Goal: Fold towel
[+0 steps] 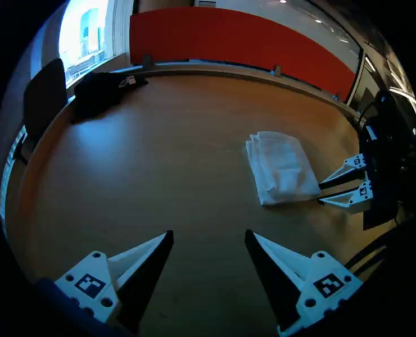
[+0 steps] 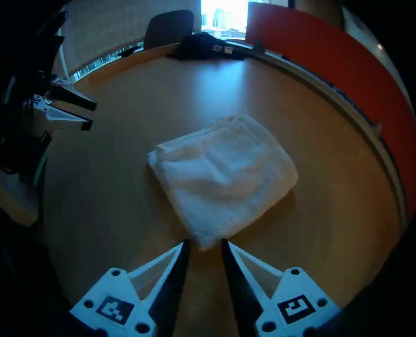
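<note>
A white towel lies folded in a thick rectangle on the wooden table. In the left gripper view my left gripper hovers over bare wood well short of the towel, fingers spread wide and empty. My right gripper shows farther off, its tips at the towel's right edge. In the right gripper view the towel lies just ahead, its near corner at the tips of my right gripper. The fingers stand a narrow gap apart and do not press the cloth. The left gripper hangs at the far left.
A black bundle lies at the table's far end beside a black chair. A red partition runs along the far edge, with a bright window to its left. Bare wood surrounds the towel.
</note>
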Demonstrator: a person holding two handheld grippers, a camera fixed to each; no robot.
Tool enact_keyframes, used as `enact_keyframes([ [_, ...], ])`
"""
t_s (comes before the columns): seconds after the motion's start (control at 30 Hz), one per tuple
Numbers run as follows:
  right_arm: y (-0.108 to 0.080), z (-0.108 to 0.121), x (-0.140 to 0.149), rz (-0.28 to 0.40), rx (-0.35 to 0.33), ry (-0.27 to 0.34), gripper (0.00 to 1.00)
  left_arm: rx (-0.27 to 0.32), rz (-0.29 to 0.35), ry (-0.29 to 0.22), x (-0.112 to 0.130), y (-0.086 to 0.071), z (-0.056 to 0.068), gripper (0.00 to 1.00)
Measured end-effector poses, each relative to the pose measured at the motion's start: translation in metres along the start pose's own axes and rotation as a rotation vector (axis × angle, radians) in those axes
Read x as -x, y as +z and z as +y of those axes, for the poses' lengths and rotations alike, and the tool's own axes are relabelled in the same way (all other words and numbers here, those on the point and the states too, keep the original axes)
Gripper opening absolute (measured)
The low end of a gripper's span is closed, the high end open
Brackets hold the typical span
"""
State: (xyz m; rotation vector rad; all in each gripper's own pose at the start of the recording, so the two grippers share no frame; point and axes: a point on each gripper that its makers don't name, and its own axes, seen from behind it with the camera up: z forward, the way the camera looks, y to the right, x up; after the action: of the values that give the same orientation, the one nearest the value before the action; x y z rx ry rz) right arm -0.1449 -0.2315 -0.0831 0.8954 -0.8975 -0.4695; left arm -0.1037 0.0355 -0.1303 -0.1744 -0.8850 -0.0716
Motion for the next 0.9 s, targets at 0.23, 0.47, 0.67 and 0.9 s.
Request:
enact_keyframes([
  [0.23,0.0023,0.0028,0.0015,-0.001,0.016,0.023,0.34,0.0,0.001,0.0,-0.0011,0.0002,-0.0006,0.94],
  [0.47,0.0045,0.0036,0.0053,-0.004,0.02,0.038,0.34,-0.001,-0.001,0.003,-0.0005,0.0007,-0.0001,0.94],
  [0.67,0.0039,0.0024,0.005,-0.002,0.013,0.041,0.28,0.0,0.0,0.003,0.0,0.0007,0.0014,0.94],
  [0.9,0.003,0.0009,0.0035,0.01,0.011,0.045,0.06,-0.002,0.001,0.006,-0.0005,0.0,0.0012,0.94],
])
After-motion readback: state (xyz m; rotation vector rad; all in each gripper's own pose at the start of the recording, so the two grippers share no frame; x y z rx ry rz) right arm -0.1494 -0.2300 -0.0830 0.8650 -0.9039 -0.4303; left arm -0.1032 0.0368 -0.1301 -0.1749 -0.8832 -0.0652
